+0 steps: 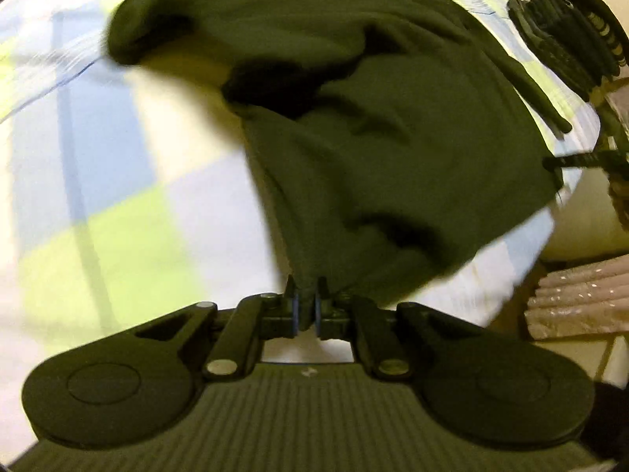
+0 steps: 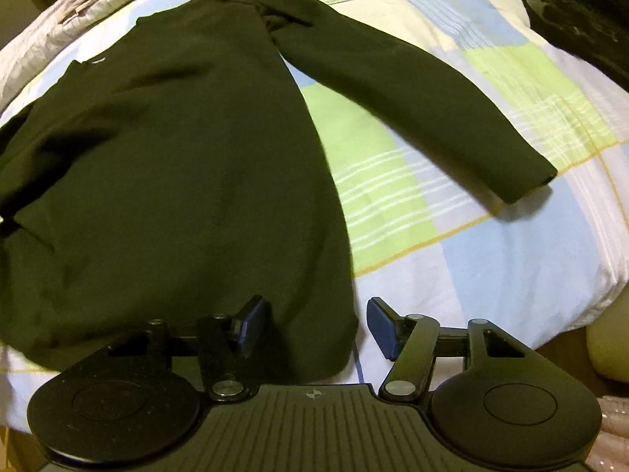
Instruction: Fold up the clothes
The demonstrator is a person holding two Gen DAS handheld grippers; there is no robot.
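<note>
Left wrist view: our left gripper has its fingers pressed together on a pinch of the dark green sweater, whose cloth rises in a taut fold from the bed to the fingertips; the view is blurred. The rest of the sweater lies bunched on the checked bedcover of white, blue and lime squares. A stack of dark folded clothes sits at the upper right, well apart from the sweater.

Right wrist view: our right gripper has its fingers spread apart, its blue pads straddling the near hem corner of the sweater without clamping it. The body lies flat on the bed, and one sleeve stretches out to the right across the checked cover.
</note>
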